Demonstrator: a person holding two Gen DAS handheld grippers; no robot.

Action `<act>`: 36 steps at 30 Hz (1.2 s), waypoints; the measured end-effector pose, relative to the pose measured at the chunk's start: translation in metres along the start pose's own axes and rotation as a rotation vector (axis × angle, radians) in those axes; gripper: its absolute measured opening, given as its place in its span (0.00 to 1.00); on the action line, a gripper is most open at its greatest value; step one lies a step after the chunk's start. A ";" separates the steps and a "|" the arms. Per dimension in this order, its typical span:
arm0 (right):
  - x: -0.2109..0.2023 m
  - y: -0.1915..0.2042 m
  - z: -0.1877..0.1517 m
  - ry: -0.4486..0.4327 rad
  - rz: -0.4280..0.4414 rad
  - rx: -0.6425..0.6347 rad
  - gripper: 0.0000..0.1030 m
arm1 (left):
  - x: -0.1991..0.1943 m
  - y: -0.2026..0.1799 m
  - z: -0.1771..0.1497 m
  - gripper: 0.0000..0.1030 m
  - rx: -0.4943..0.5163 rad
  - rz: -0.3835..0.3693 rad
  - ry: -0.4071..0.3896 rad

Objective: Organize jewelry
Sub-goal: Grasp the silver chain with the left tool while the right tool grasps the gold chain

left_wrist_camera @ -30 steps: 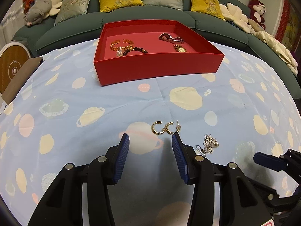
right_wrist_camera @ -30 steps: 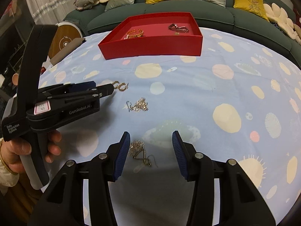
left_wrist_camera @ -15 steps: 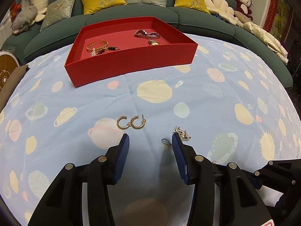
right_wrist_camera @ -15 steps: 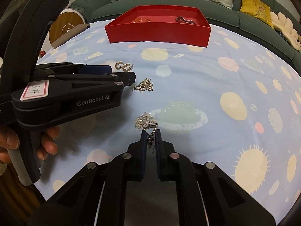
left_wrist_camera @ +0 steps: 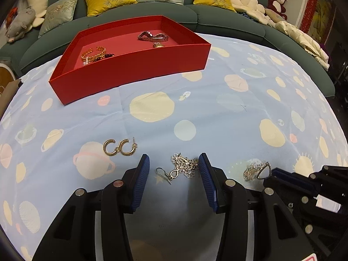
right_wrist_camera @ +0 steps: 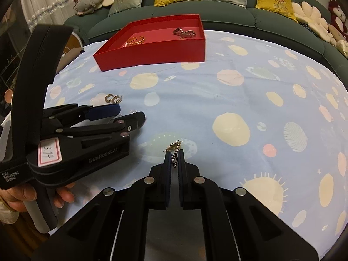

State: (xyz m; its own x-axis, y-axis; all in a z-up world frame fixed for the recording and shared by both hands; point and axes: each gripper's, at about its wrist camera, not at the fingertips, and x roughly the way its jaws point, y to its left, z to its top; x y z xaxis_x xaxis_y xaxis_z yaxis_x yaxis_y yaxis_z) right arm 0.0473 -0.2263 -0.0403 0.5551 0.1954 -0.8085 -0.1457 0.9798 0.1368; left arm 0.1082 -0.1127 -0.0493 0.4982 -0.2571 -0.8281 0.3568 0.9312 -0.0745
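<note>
Blue pads of the right hand-held gripper are clamped on a gold filigree earring, just above the planet-print surface. Left of it, the left hand-held gripper stands half open around a flower-link earring without touching it. Two gold hoop earrings lie further left. Beyond them sits the red tray holding bracelets.

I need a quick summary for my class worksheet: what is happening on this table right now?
A person is sorting jewelry into a red cardboard tray on a planet-print blue cloth. The right tongs are shut on a silver filigree drop earring. The left tongs stand open around its matching earring. A pair of gold hoop earrings lies loose nearby.
</note>
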 end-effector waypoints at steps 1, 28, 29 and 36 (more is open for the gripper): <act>-0.001 -0.004 0.001 0.000 0.001 0.013 0.05 | 0.000 -0.002 -0.001 0.43 0.003 0.003 -0.003; -0.022 -0.009 0.023 -0.057 0.008 0.057 0.05 | -0.038 0.000 -0.010 0.00 0.017 0.006 -0.028; -0.022 -0.009 0.024 -0.058 0.008 0.059 0.05 | -0.040 0.002 -0.010 0.00 0.012 0.006 -0.030; -0.027 -0.006 0.029 -0.076 0.011 0.055 0.05 | -0.063 0.016 -0.003 0.00 -0.023 -0.004 -0.068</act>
State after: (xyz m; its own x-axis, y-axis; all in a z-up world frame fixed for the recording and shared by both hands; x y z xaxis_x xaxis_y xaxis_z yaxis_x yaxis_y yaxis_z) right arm 0.0568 -0.2359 -0.0028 0.6146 0.2070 -0.7612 -0.1083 0.9780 0.1785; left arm 0.0798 -0.0812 -0.0006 0.5495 -0.2773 -0.7882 0.3414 0.9355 -0.0911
